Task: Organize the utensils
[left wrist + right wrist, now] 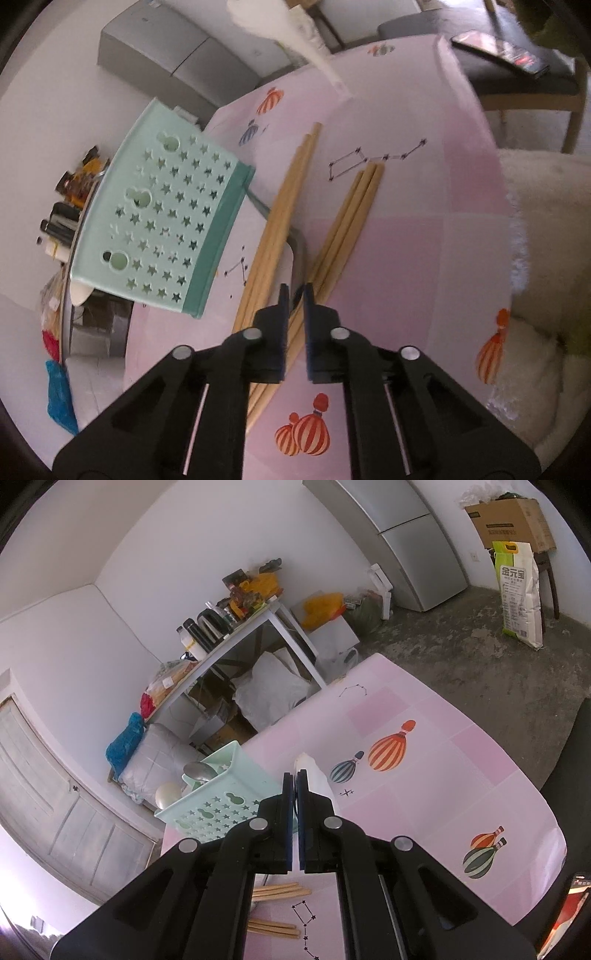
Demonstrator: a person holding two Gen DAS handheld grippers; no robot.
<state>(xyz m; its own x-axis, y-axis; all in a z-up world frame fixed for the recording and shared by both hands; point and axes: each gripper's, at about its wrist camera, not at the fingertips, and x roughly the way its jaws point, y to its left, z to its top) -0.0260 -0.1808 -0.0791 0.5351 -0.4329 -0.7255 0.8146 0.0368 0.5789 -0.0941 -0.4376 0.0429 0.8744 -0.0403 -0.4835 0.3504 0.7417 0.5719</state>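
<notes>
**Chopsticks and basket on the pink table**

We see two chopstick bundles (280,221) (347,229) lying flat on the table (424,258), long axes running from the near left to the far right, tips pointing far. The basket (162,221) stands to their left. The left gripper (294,295) is nearly closed over the near ends; whether it grips anything we cannot tell. The right gripper (295,779) is closed, empty.

Matt wooden chopsticks (280,221); perforated plastic basket (166,221); glossy pink tablecloth (424,258)
</notes>
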